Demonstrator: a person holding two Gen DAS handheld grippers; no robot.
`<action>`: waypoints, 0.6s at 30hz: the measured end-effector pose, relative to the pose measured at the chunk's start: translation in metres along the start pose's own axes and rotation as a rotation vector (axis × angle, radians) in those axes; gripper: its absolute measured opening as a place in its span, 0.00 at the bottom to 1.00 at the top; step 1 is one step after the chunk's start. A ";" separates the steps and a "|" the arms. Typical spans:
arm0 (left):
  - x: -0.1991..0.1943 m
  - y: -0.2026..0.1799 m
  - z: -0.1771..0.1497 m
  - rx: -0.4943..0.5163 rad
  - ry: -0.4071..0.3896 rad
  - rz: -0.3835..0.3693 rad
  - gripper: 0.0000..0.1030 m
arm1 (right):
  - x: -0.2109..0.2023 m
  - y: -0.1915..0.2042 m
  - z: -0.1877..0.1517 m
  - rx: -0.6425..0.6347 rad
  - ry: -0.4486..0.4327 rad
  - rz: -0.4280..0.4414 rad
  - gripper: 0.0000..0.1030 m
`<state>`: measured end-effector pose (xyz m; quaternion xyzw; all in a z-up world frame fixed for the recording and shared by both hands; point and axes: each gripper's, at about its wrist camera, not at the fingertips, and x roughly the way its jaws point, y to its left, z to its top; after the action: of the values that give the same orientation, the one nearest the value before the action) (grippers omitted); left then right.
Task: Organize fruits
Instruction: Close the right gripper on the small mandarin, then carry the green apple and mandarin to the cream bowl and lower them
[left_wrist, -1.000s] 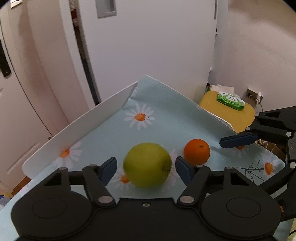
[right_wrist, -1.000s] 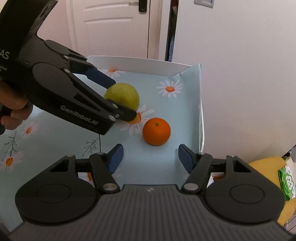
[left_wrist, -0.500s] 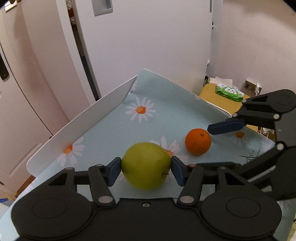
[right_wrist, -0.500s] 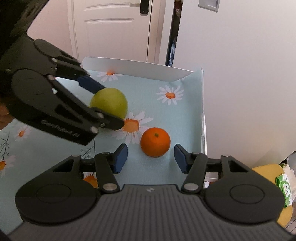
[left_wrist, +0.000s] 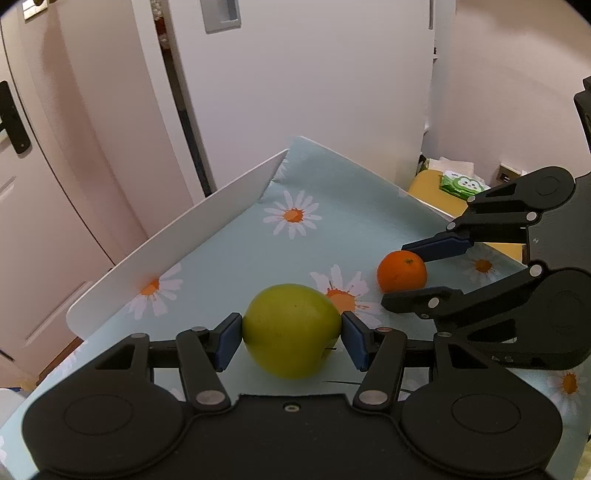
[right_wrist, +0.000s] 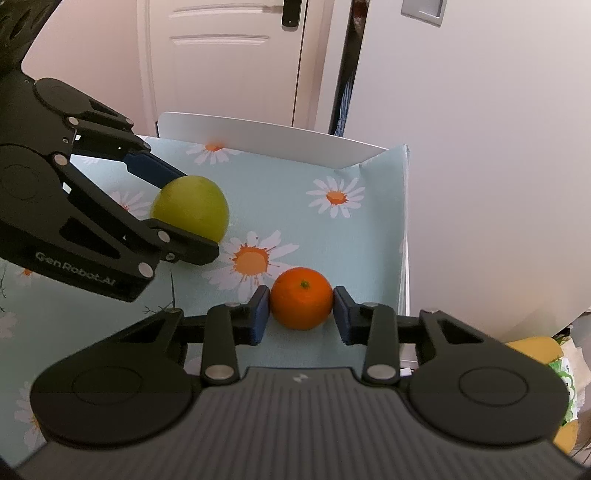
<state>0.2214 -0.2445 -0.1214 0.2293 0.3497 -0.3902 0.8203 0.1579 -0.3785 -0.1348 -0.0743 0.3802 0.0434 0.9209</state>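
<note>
A table covered by a pale blue daisy-print cloth (left_wrist: 229, 266) is seen ahead of both pairs of fingers, with a white raised panel (right_wrist: 266, 138) standing along its far edge. No basket, bowl or other container is visible on the cloth; both fruits lie directly on it.

The green apple (left_wrist: 291, 329) is clamped by the left gripper (left_wrist: 291, 338): both blue pads are pressed against its sides, and the fruit fills the gap between the fingertips. In the right wrist view the same apple (right_wrist: 190, 211) is seen between the left gripper's (right_wrist: 173, 212) upper and lower fingers, ahead and to the left of the right fingers.

The orange (right_wrist: 301, 298) is held between the fingers of the right gripper (right_wrist: 300, 314), whose jaws have just been closing; both pads are in contact with its sides. In the left wrist view the orange (left_wrist: 402, 271) is seen to the right of, and beyond, the left fingertips, bracketed by the right gripper (left_wrist: 410, 271).

A yellow surface with a green packet (left_wrist: 461, 184) on it is seen past the table edge, well beyond the right fingers.
</note>
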 end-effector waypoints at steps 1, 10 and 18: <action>-0.001 0.001 0.000 -0.003 -0.002 0.003 0.60 | 0.000 0.000 0.000 -0.001 -0.001 0.001 0.50; -0.023 0.006 -0.003 -0.052 -0.030 0.046 0.60 | -0.015 0.004 0.011 -0.026 -0.030 0.020 0.50; -0.063 0.014 -0.011 -0.124 -0.075 0.103 0.60 | -0.034 0.015 0.029 -0.045 -0.061 0.048 0.50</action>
<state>0.2001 -0.1988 -0.0793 0.1808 0.3299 -0.3333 0.8645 0.1521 -0.3594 -0.0917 -0.0845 0.3527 0.0763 0.9288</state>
